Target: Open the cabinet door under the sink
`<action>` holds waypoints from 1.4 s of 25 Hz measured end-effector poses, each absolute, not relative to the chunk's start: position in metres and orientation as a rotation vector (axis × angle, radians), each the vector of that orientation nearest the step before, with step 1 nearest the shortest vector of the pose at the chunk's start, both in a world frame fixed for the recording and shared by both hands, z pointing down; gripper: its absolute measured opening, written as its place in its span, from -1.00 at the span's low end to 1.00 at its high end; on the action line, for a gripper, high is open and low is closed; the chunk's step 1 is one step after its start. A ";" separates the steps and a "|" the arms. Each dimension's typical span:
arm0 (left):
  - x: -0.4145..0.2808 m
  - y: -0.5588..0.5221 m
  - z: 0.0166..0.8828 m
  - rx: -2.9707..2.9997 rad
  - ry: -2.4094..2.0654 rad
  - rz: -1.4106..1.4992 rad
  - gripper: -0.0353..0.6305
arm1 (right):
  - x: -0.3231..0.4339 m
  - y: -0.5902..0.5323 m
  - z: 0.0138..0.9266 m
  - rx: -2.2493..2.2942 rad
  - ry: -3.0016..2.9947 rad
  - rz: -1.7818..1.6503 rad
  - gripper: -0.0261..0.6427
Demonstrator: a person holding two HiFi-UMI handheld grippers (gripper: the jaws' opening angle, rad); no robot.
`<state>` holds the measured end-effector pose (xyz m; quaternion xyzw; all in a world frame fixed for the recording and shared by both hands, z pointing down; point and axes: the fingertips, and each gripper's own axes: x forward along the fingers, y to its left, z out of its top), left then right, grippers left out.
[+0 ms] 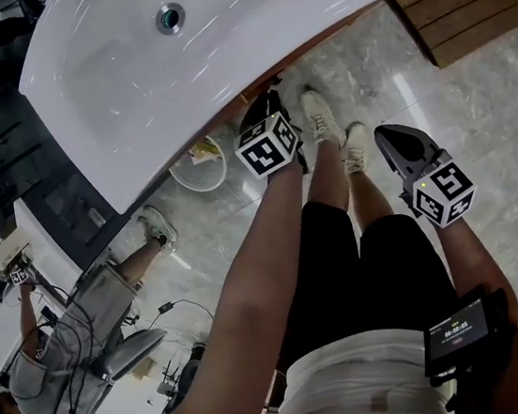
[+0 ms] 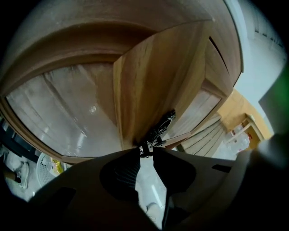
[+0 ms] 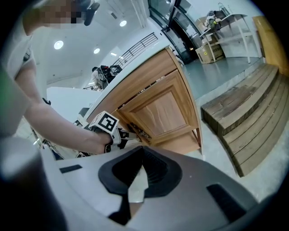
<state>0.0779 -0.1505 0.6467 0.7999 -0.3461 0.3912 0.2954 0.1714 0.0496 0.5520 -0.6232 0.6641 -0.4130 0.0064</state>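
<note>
half done at most: the cabinet door (image 2: 153, 81) under the sink (image 1: 247, 42) looks swung partly out, more swing left, its dark handle (image 2: 165, 122) at the tips of my left hand-held gripper (image 2: 146, 150), jaws apart, while my right hand-held gripper (image 3: 141, 155) hangs aside, jaws together, empty.

Black shorts (image 1: 380, 261), white shirt (image 1: 359, 389), pale sneakers (image 1: 323, 119)
</note>
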 end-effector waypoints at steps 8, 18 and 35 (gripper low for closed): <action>0.074 -0.130 0.654 2.064 -0.890 1.006 -0.62 | 0.170 0.067 0.552 -1.971 2.071 -1.394 -0.88; 0.042 -0.145 0.650 2.201 -0.822 0.977 -0.63 | 0.150 0.038 0.563 -1.929 2.087 -1.356 -0.88; 0.027 -0.076 0.644 2.431 -0.499 1.110 -0.64 | 0.113 0.069 0.581 -1.887 2.151 -1.397 -0.88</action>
